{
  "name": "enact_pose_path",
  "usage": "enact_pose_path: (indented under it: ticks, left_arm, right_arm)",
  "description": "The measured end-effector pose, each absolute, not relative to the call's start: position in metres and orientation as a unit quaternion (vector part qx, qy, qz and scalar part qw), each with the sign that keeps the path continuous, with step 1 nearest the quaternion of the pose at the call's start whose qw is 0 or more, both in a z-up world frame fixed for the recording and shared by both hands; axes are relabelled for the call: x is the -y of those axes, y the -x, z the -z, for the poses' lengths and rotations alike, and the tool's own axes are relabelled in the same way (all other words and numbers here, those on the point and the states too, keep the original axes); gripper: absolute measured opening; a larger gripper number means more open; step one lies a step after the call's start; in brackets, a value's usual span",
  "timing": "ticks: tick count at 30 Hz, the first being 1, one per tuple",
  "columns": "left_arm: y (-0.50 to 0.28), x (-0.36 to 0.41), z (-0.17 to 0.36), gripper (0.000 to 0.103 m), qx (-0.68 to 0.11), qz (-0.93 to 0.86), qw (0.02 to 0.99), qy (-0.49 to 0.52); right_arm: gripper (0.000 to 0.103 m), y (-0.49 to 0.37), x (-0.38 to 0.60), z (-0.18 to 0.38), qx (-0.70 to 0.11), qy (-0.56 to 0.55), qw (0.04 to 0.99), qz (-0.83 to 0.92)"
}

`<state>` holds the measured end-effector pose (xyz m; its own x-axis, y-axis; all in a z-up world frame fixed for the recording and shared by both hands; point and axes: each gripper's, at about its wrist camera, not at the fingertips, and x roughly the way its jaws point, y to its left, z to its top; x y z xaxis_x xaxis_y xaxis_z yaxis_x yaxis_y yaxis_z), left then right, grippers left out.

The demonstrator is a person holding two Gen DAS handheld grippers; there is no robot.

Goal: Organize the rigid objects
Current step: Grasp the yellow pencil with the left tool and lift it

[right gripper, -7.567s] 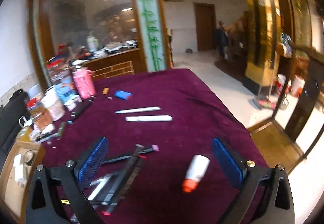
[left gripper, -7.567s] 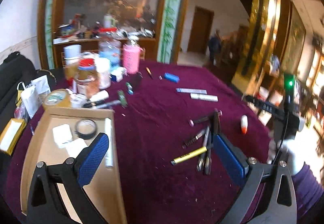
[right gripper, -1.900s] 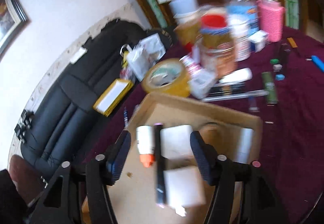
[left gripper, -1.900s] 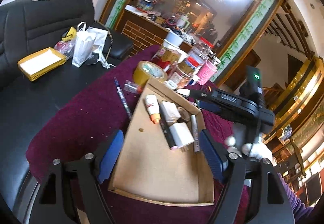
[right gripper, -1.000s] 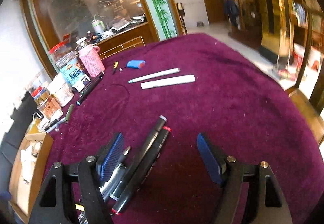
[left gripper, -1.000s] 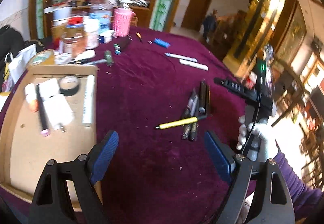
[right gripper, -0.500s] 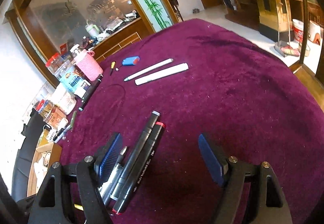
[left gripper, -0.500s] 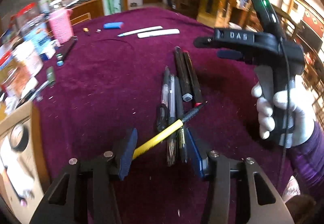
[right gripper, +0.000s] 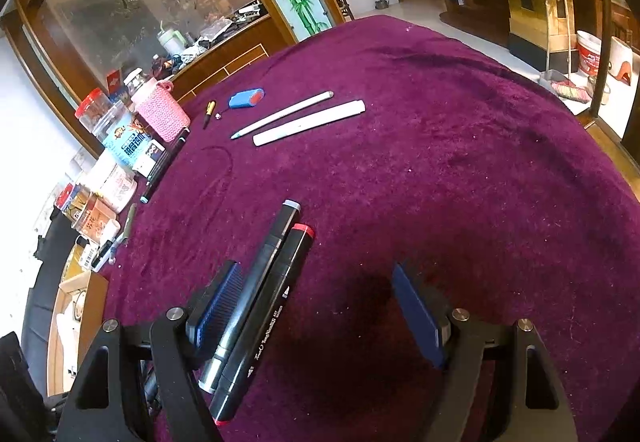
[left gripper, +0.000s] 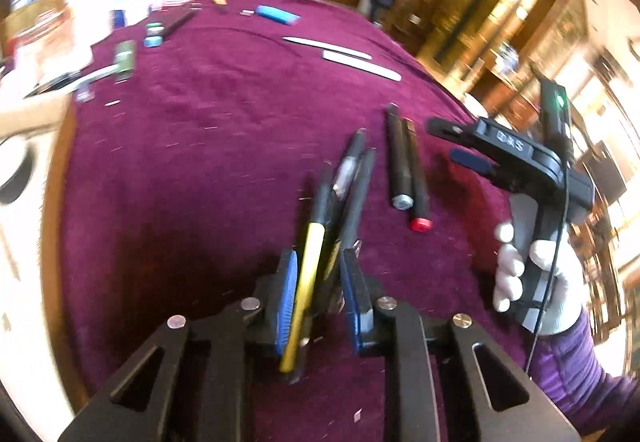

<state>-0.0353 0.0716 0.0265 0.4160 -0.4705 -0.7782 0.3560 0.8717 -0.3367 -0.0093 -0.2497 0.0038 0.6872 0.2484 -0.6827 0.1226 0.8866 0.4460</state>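
Note:
A yellow pen [left gripper: 308, 274] and several dark pens [left gripper: 354, 182] lie bunched on the purple tablecloth [left gripper: 200, 146]. My left gripper [left gripper: 318, 294] is low over them, its jaws closing. Its blue pads [left gripper: 286, 294] sit against both sides of the bunch. Two black markers [right gripper: 264, 282], one red-capped and one grey-capped, lie side by side. They are just inside the left finger of my right gripper [right gripper: 316, 310], which is open and touches neither. In the left wrist view the right gripper [left gripper: 448, 142] hovers beside those markers [left gripper: 404, 166], held by a white-gloved hand [left gripper: 520, 274].
Two white pens [right gripper: 304, 118] and a blue eraser [right gripper: 246, 98] lie farther back. A pink cup [right gripper: 160, 114], jars [right gripper: 120, 138] and small items crowd the left edge. A cardboard tray [right gripper: 94, 306] sits at the near left.
My left gripper dropped onto the pen bunch and its jaws narrowed from wide to tight around the yellow and dark pens. The right gripper sank slightly over the two markers.

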Motion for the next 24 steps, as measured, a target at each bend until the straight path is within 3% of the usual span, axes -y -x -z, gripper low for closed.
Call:
enact_pose_path:
  ticks: [5, 10, 17, 21, 24]
  left_arm:
    - [0.034, -0.086, -0.020, 0.036, -0.489, 0.206, 0.845, 0.068]
    - [0.039, -0.077, -0.023, 0.037, -0.478, 0.198, 0.854, 0.050]
    - [0.039, -0.045, -0.015, 0.037, -0.465, 0.138, 0.870, -0.089]
    - [0.042, -0.050, -0.015, 0.037, -0.480, 0.128, 0.864, -0.083]
    - [0.038, -0.044, -0.014, 0.046, -0.483, 0.118, 0.864, -0.085]
  right_arm:
    - [0.081, 0.009, 0.250, -0.003, -0.397, -0.235, 0.886, -0.037]
    - [0.081, 0.009, 0.251, -0.002, -0.399, -0.237, 0.885, -0.036]
    - [0.081, 0.009, 0.250, -0.002, -0.401, -0.235, 0.885, -0.037]
    - [0.081, 0.009, 0.249, -0.002, -0.400, -0.238, 0.884, -0.037]
    - [0.081, 0.010, 0.250, -0.002, -0.401, -0.237, 0.884, -0.039]
